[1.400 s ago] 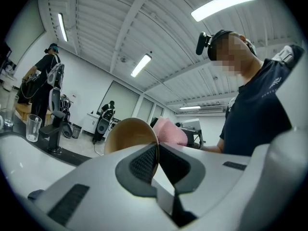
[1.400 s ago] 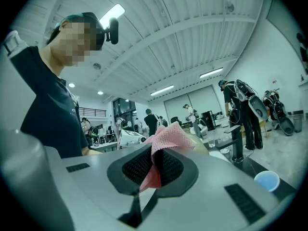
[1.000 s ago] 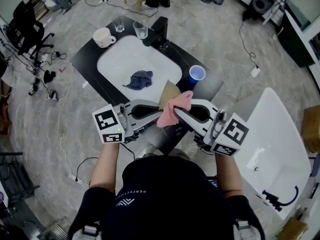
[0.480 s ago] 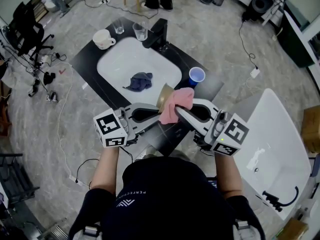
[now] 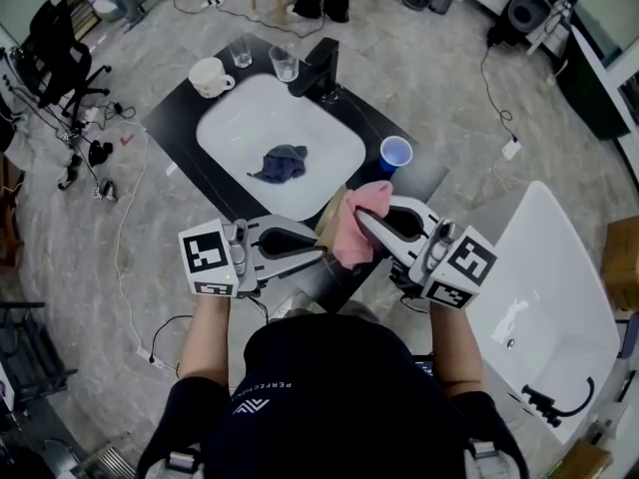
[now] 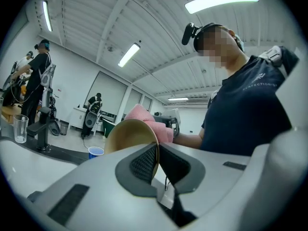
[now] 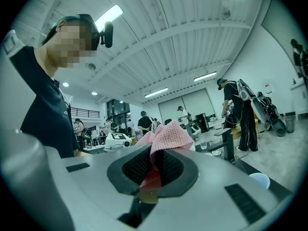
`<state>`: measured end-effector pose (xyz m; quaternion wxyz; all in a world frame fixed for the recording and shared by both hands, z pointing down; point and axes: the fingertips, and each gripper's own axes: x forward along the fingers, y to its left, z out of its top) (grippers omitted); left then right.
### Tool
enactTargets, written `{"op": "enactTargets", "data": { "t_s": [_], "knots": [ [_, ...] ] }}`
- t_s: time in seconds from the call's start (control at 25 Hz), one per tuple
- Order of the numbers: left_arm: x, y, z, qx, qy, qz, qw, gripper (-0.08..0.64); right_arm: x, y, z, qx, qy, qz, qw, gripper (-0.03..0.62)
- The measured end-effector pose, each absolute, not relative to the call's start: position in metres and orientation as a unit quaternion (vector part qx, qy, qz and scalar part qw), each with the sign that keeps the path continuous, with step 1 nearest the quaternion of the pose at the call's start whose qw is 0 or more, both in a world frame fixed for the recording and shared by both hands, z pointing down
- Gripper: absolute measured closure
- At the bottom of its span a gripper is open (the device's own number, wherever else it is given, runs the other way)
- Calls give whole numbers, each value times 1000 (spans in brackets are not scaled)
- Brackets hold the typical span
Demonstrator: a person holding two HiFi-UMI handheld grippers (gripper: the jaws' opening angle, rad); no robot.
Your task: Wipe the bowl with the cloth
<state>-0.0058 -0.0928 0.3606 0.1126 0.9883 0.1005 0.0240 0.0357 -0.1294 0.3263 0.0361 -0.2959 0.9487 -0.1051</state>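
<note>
Print on shirt (image 6: 250, 109) chest: "PERFECTION…", ending unclear. No other legible text.

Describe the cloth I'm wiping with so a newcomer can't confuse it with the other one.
Start at the white sink in the black counter, then come to its near edge. There the right hand-held gripper is shut on a pink cloth against a tan bowl; the other cloth is dark blue and lies loose in the sink.

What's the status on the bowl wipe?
Left gripper shut on bowl rim. Right gripper shut on pink cloth, cloth against the bowl. Nothing in the way seen.
</note>
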Motion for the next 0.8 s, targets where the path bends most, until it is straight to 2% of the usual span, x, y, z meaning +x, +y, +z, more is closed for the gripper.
{"op": "enactTargets", "data": {
  "t_s": [0.52,0.8],
  "knots": [
    [-12,-77,347,983,148,9,110,540,54,-134,335,-308,941,-133,52,549],
    [-25,-72,312,973,176,-80,129,540,65,-131,332,-295,933,-174,109,549]
  ]
}}
